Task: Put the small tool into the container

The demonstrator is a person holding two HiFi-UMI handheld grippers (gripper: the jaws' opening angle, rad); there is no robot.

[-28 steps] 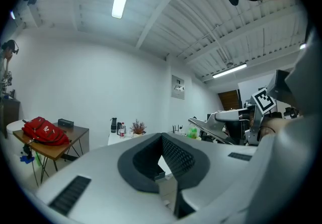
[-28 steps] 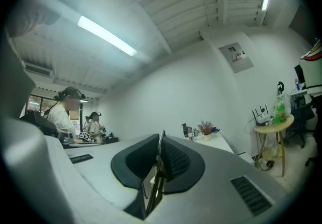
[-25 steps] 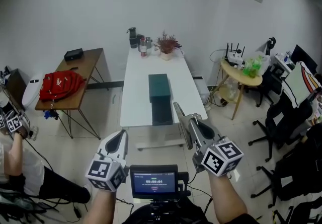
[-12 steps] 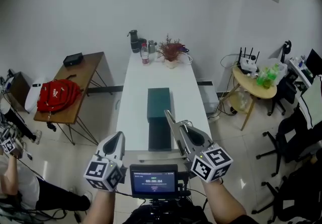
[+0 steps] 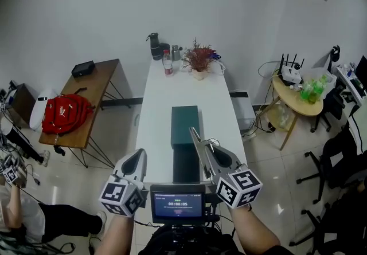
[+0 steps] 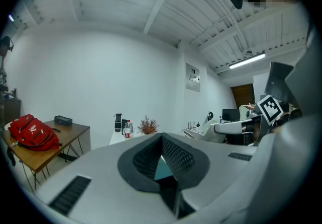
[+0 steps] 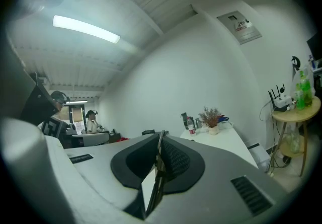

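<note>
Hovering short of the white table (image 5: pixel 155 105), both grippers are seen low at the near edge of the head view, well apart from everything that stands on it. The left gripper (image 5: pixel 140 153) is carried with its fingers together, tips touching, nothing between them. The right gripper (image 5: pixel 192 132) is closed up as well, only a thin slit is left between its fingers, and nothing is held.

The dark green container (image 5: pixel 184 125) is found lying along the middle of the table. A darker stretch at its near end cannot be told for a lid or an open mouth. The small tool cannot be made out in any view, so its place is not known from here.

Now the risks. While the fingers are closed the tool cannot be taken. If they are opened late, the tool is likely to be pushed along the table, or off its edge, by the closed tips. If the dark near part is mistaken for the opening, the tool may be let go onto a lid. If the right gripper is swept in low, the container could be nudged. The bottles (image 5: pixel 167 62) and plant (image 5: pixel 199 58) at the far end would be threatened only by a long over-reach.
</note>
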